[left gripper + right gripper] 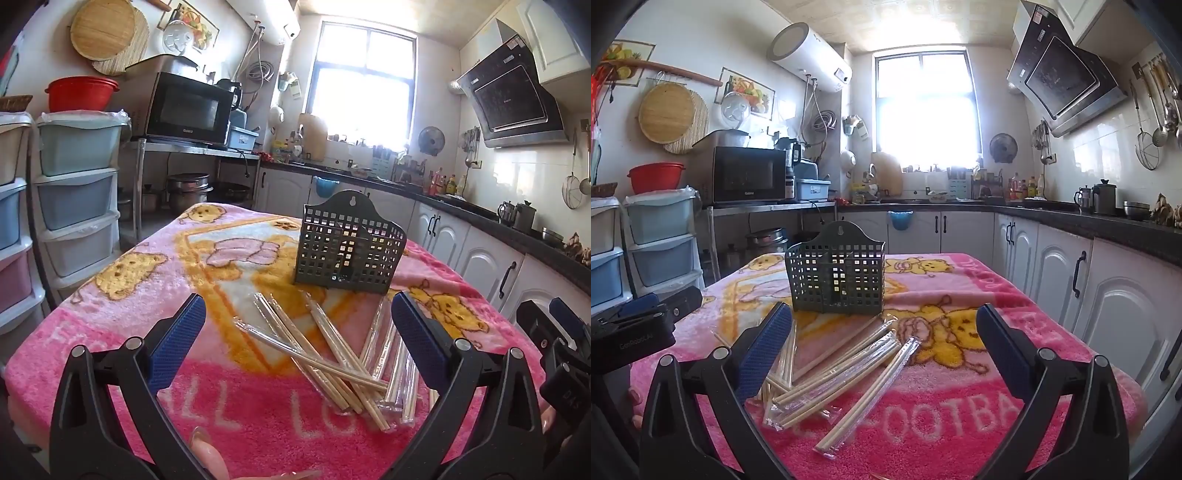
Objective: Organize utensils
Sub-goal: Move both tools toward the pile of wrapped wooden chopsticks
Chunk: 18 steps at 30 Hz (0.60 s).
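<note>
1. Left gripper (pixel 298 334) spread wide, pinching nothing; chopsticks (pixel 325 354) lying loose on the blanket (pixel 110 332) just ahead, between and below the blue pads.
2. Right gripper (pixel 884 345) equally spread and bare; same pile ahead and slightly left of it, the left gripper visible off to its left.
3. Holder (pixel 836 275) standing upright beyond the pile, straight ahead of both grippers (2 compartments, nothing visible inside).
4. Likely trouble: crossed, overlapping sticks, so closing on 1 could drag or flick its neighbours.
5. Slick plastic sleeves on several, so a slip out of the pads looks possible.
6. Light holder on soft pile: a careless nudge could tip it.
7. Both grippers aimed at 1 heap, so a collision seems possible.
</note>
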Motion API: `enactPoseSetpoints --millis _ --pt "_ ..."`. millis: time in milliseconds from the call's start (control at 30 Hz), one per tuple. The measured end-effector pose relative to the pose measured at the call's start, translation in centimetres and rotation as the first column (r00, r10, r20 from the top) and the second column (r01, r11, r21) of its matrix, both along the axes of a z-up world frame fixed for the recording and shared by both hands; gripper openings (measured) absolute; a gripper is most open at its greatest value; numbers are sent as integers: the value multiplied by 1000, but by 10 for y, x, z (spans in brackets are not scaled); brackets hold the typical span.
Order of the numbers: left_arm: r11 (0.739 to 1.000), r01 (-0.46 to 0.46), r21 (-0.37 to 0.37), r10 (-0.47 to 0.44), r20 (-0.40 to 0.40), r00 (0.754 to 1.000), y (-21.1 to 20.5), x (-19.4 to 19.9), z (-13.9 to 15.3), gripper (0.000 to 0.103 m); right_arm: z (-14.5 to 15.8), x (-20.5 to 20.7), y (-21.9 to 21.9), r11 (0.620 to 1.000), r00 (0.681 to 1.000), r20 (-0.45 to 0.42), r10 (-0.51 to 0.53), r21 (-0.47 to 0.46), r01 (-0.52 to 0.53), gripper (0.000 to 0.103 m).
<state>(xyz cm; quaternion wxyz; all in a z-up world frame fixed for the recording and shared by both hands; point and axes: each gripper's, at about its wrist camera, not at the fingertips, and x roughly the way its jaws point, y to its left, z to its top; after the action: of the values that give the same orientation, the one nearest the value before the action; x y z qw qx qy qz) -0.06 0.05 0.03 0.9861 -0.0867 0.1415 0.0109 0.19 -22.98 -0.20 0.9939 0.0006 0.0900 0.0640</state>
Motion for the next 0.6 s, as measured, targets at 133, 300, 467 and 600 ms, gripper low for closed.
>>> enactPoseSetpoints --millis 133,300,467,600 --pt "1000 -3 8 3 -13 1000 0 2 -1 93 1 -1 -1 1000 1000 0 2 4 -2 97" --pt "1000 -5 5 5 -6 1000 0 1 0 93 2 -2 -2 1000 1000 7 5 2 -5 97" --pt "1000 -11 7 11 -7 1000 1 1 0 93 2 -4 -1 1000 1000 16 4 6 -4 97" --pt "1000 -9 5 9 -3 1000 3 -1 3 93 2 -3 -1 1000 1000 11 6 5 -6 97"
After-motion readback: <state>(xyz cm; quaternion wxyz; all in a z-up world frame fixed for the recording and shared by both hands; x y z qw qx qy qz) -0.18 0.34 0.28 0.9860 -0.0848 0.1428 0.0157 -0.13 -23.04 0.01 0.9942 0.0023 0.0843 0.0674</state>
